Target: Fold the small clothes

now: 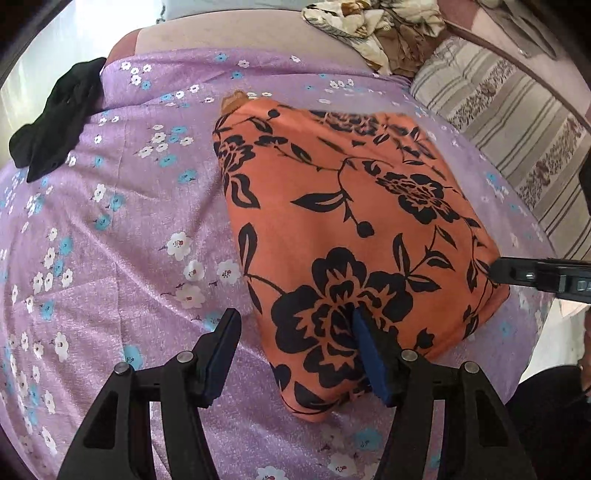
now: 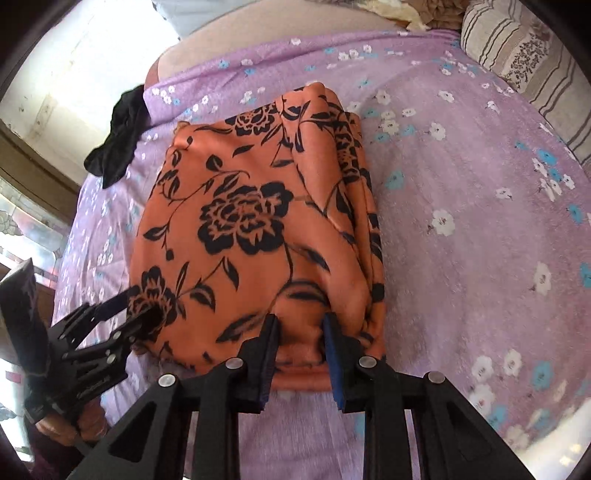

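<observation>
An orange cloth with a black flower print (image 1: 343,236) lies folded in a rough rectangle on the purple flowered bedsheet (image 1: 110,229). It also fills the middle of the right wrist view (image 2: 251,236). My left gripper (image 1: 295,328) is open over the cloth's near left corner, one finger on the sheet, the other on the cloth. In the right wrist view the left gripper (image 2: 140,306) sits at that corner. My right gripper (image 2: 301,332) is open at the near edge, with a small bunch of cloth between its fingers. Its tip (image 1: 517,275) shows at the cloth's right side.
A black garment (image 1: 55,122) lies at the bed's far left edge, also in the right wrist view (image 2: 118,136). A striped pillow (image 1: 509,122) lies on the right, crumpled patterned fabric (image 1: 373,29) at the back. A bright window (image 2: 74,55) is left.
</observation>
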### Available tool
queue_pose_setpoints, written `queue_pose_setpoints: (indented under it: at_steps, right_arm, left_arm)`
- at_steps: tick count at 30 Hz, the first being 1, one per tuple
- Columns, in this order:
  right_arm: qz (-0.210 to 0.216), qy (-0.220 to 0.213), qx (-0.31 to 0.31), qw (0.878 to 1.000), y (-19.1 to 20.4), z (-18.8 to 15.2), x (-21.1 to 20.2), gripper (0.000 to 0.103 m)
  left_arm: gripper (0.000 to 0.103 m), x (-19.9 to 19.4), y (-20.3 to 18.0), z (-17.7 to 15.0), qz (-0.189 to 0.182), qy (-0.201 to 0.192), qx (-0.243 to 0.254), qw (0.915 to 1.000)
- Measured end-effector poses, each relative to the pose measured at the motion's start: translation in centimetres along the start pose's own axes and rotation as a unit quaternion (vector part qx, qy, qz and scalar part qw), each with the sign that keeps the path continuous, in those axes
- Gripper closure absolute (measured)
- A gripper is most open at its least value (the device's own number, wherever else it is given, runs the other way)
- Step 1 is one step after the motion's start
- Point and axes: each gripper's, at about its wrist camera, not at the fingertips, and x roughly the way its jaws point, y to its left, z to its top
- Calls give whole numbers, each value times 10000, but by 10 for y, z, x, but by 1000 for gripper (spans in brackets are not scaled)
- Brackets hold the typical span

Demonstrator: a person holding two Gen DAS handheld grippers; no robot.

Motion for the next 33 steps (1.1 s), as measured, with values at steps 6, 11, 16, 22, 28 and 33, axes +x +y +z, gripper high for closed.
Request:
queue_pose_setpoints:
  at_steps: [6, 11, 16, 22, 28, 33]
  right_arm:
    - [153, -219, 112, 9996, 2, 8, 1, 75]
    - [-176, 392, -260, 9987, 14, 13, 23, 74]
    - [-252, -20, -277, 9993, 28, 68, 9, 73]
    - [-306, -425, 433, 9977, 13, 151, 64, 73]
    - [-659, -67, 339, 9972, 22, 170, 91, 73]
    - [298, -185, -92, 9993, 75, 182, 87, 73]
  left_arm:
    - [40, -13, -3, 5, -48, -276, -8, 9996]
    - [40, -4, 4, 6, -105, -119, -146, 9998]
    - [31, 4, -2, 4, 59, -66, -113, 9999]
    - [13, 14, 5, -2, 172, -76, -414, 9990]
    - [0, 23, 16, -7, 155, 111, -954, 9953]
    - [0, 22, 15, -7, 190, 124, -874, 9959]
